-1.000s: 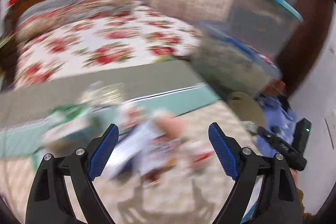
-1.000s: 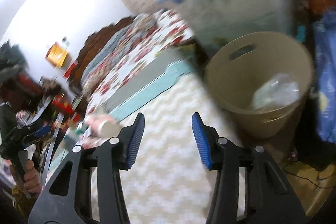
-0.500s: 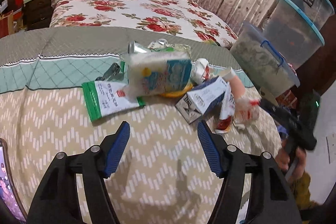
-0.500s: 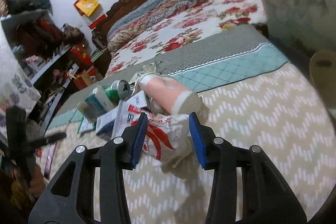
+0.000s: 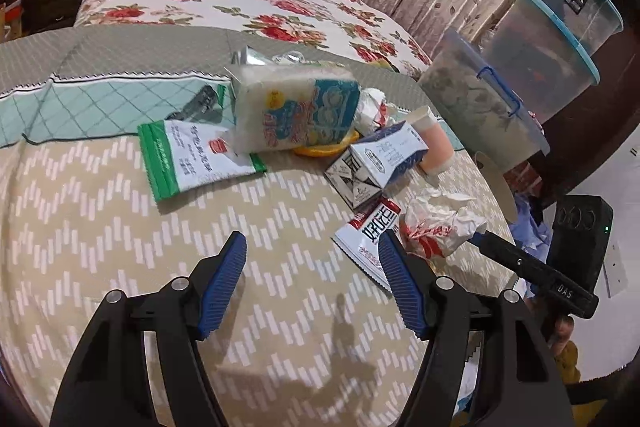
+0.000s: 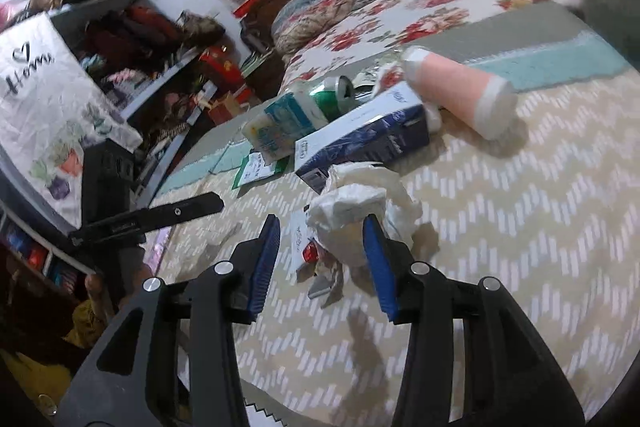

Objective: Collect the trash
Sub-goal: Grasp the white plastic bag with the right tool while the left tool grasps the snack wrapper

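Swinging away from the beige bin it faced a second ago, the right gripper (image 6: 322, 245) now sits over the bed (image 6: 520, 227) with a crumpled paper wrapper (image 6: 352, 211) between its jaws; they are opening a little, and the right pad (image 6: 378, 259) seems to touch the wad, though I cannot tell whether it is gripped. The left gripper (image 5: 312, 275) has dropped toward the quilt and stands open on nothing, its jaws narrower than before. The trash pile lies at its twelve o'clock: a rice bag (image 5: 296, 111), a green packet (image 5: 192, 155), a carton (image 5: 380, 163). In my judgement, the next pickup has started.
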